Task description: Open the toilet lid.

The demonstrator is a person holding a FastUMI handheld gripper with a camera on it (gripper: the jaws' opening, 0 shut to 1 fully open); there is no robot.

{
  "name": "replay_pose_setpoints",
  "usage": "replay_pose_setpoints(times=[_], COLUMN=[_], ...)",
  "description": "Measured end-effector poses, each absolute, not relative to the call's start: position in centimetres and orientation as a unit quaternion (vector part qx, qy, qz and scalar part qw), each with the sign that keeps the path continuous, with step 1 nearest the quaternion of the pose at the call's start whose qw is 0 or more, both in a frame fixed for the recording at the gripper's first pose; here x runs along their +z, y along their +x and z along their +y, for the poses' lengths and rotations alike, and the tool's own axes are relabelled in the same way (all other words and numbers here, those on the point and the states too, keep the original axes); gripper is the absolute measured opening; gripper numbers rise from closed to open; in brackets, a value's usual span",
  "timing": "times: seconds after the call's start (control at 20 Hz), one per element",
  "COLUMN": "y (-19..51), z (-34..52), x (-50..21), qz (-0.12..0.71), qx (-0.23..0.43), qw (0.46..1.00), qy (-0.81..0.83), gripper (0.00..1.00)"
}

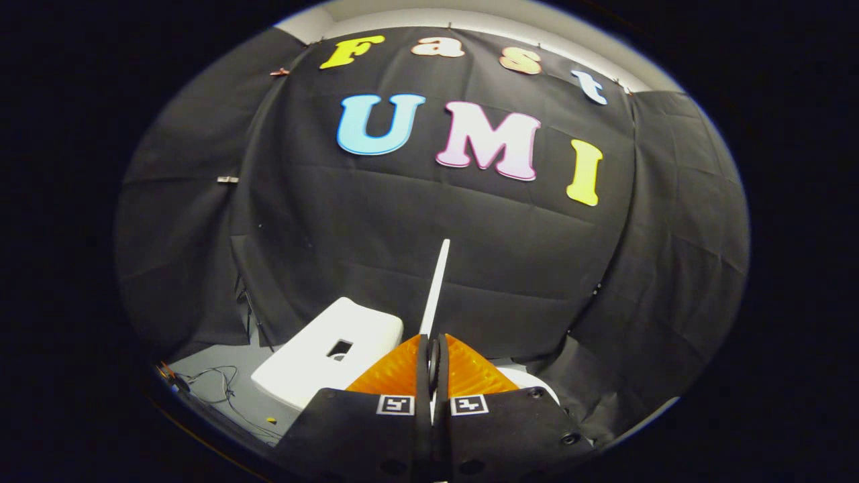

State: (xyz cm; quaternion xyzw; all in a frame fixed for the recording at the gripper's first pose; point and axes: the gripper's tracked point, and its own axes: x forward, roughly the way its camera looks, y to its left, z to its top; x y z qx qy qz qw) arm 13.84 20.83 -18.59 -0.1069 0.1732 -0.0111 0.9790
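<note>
1. Gripper fingers drawn nearly together, only a thin slot left between them, pinching the edge of the toilet lid; both fingers press on its sides.
2. Lid seen edge-on: a thin white strip rising out of the slot toward 12 o'clock, leaning slightly to 1 o'clock, raised upright against the dark cloth wall.
3. Square marker tags sit on the gripper body just behind the fingers, one on each side of the slot.
4. White toilet tank lies at about 10 o'clock from the fingertips, just beside the left finger; it has a small dark rectangular opening in its top face.
5. Curved white piece at about 4 o'clock from the fingertips, behind the right finger; likely the bowl or seat rim, cannot tell which.
6. Grey floor at 8 o'clock, with thin dark cables trailing across it, well apart from the fingers.
7. Cloth wall wraps behind everything, from 9 o'clock round to 3 o'clock; pale wall strip above it at 12 o'clock.
</note>
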Motion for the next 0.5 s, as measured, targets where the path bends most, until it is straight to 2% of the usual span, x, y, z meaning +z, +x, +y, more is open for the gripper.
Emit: replay_pose_setpoints(times=[0.5], y=[14.0], z=[27.9], x=[-19.4], qz=[0.178], qx=[0.043], qw=[0.972], qy=[-0.145], gripper=[0.05])
